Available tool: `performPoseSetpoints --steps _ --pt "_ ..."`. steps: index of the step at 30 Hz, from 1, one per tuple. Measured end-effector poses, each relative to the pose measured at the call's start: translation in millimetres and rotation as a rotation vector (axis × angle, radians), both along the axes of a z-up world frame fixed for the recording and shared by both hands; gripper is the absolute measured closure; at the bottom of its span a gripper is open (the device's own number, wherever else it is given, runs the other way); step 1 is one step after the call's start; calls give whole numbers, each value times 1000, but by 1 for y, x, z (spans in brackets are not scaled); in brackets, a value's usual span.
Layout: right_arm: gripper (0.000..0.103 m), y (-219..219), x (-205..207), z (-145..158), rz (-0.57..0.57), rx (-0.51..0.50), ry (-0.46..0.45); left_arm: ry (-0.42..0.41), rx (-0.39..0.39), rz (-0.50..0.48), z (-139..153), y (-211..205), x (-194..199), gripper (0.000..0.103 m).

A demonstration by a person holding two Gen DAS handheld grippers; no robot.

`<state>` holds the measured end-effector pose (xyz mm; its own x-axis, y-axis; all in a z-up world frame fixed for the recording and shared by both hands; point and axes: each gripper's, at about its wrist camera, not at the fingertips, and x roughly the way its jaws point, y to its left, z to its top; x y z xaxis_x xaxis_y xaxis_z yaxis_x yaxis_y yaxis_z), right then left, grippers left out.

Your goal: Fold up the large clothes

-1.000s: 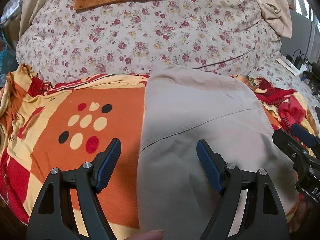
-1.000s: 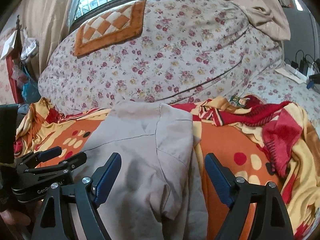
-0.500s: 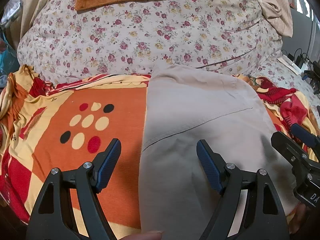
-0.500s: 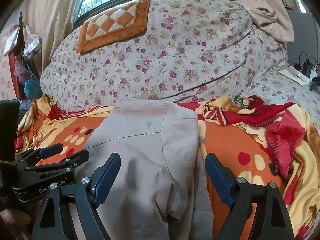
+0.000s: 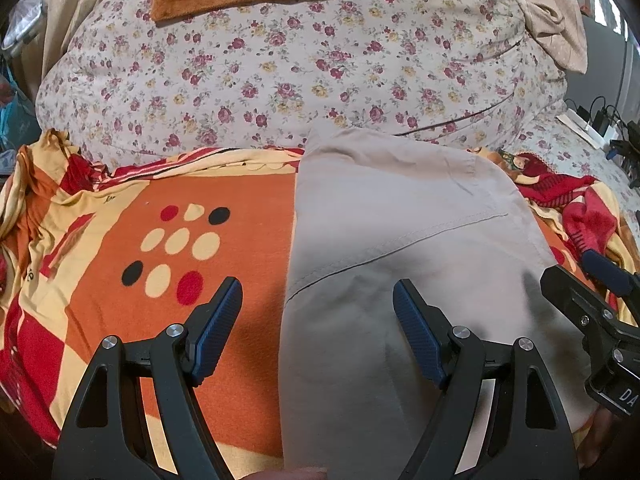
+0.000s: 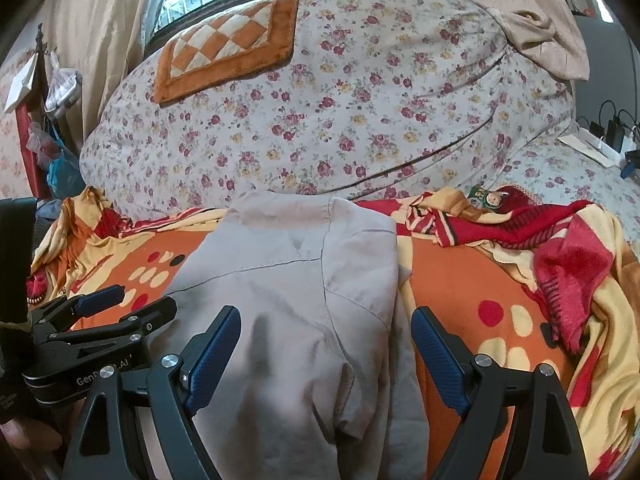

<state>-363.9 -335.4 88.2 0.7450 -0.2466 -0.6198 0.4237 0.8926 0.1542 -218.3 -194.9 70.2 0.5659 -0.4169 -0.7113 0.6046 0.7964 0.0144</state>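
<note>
Left wrist: both tongs [image 5: 318, 332] [image 6: 326, 354] apparently spread above garment [image 5: 400, 280].

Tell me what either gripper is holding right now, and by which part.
Nothing. The left gripper and right gripper are both open above the beige garment, with no fabric between the fingers.

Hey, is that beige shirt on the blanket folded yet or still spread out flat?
Partly folded. The beige shirt has its right side and sleeve turned in over the body; its left edge runs straight along the orange blanket.
</note>
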Motion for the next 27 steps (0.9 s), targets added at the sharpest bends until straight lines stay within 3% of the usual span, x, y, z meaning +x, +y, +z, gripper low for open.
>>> performPoseSetpoints --steps 27 --pt "18 0 2 -4 10 8 10 2 2 -2 -2 4 3 25"
